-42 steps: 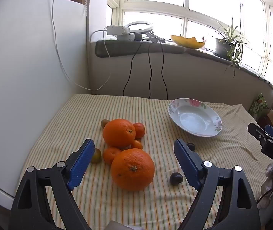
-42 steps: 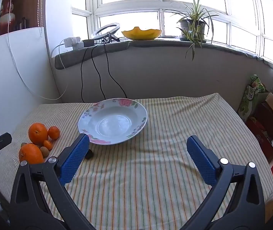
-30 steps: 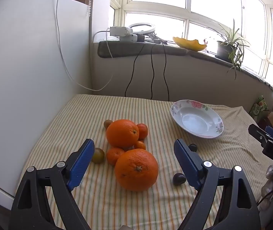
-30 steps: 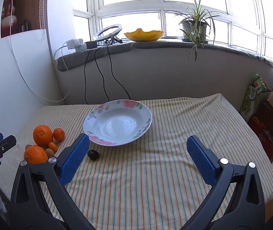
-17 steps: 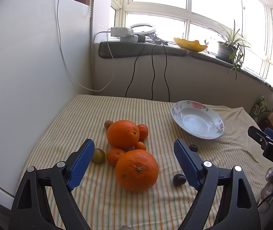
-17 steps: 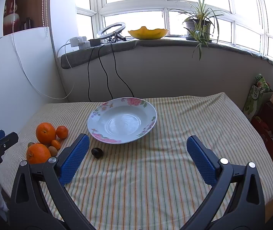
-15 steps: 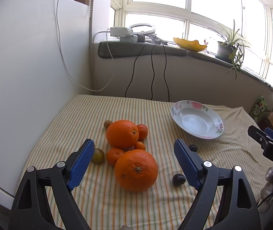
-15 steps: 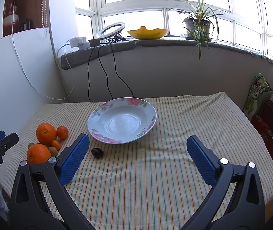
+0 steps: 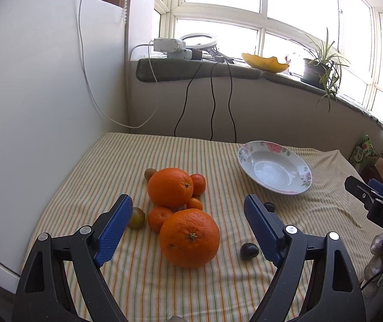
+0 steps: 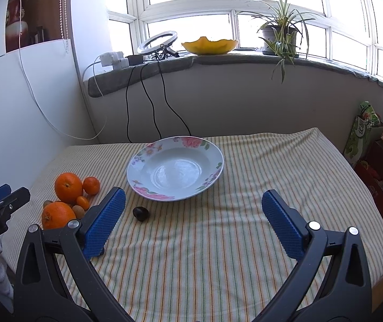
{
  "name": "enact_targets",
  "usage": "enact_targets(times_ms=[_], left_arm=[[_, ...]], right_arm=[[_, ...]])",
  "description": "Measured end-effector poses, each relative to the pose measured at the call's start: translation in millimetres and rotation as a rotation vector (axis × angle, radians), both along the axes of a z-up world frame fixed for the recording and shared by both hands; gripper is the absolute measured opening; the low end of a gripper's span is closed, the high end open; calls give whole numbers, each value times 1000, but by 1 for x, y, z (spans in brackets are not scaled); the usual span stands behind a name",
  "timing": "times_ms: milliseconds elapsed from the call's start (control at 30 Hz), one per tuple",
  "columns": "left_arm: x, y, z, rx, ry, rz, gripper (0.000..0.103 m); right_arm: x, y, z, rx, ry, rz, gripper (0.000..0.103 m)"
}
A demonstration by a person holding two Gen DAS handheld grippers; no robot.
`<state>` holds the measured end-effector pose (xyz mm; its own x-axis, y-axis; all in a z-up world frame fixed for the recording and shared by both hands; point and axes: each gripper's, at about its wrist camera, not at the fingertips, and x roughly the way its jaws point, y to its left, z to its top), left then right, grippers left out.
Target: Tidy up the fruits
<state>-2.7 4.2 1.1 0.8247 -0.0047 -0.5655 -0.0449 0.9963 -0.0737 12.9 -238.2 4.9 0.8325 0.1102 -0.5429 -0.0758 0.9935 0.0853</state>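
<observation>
Your left gripper [image 9: 188, 226] hangs released over the striped tablecloth [image 9: 191, 289], blue pads spread wide with nothing between them but air. Just past the pads, and framed by them, sits the near large orange [image 9: 189, 238]. A dark plum [image 9: 249, 251] lies to its right, close by the right pad. Left of that orange, a small mandarin [image 9: 159, 215] touches it, and a greenish-brown fruit [image 9: 136, 217] sits just beside the left pad.

Behind these: a tiny kumquat [image 9: 194, 204], then the far large orange [image 9: 170, 187] with a second mandarin [image 9: 198, 184] pressed to its right side and a small brown fruit [image 9: 150, 173] at its back left. All of it makes one tight cluster on the cloth's left half. A second dark fruit [image 9: 269, 206] peeks from behind the right pad.

Your right gripper [image 10: 192, 220] is also released, pads far apart, gripping nothing, over bare cloth. Ahead of its left pad lies a dark plum [image 10: 140, 213]. Just beyond it stands the floral plate [image 10: 210, 178], holding no fruit. The orange cluster [image 10: 68, 201] shows at far left, well apart from the plate.

Farther back: black cables [image 10: 148, 102] drop down the wall from the windowsill [image 10: 164, 69], which carries a ring light [image 10: 158, 42], a yellow bowl [image 10: 209, 45] and a potted plant [image 10: 280, 36].
</observation>
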Motion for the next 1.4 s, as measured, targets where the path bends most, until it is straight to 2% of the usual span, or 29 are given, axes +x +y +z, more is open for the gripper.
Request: enact_targets(times_ms=[1400], left_arm=[[-3, 1, 2, -4, -7, -1, 85]], right_arm=[[3, 5, -6, 8, 31, 19, 103]])
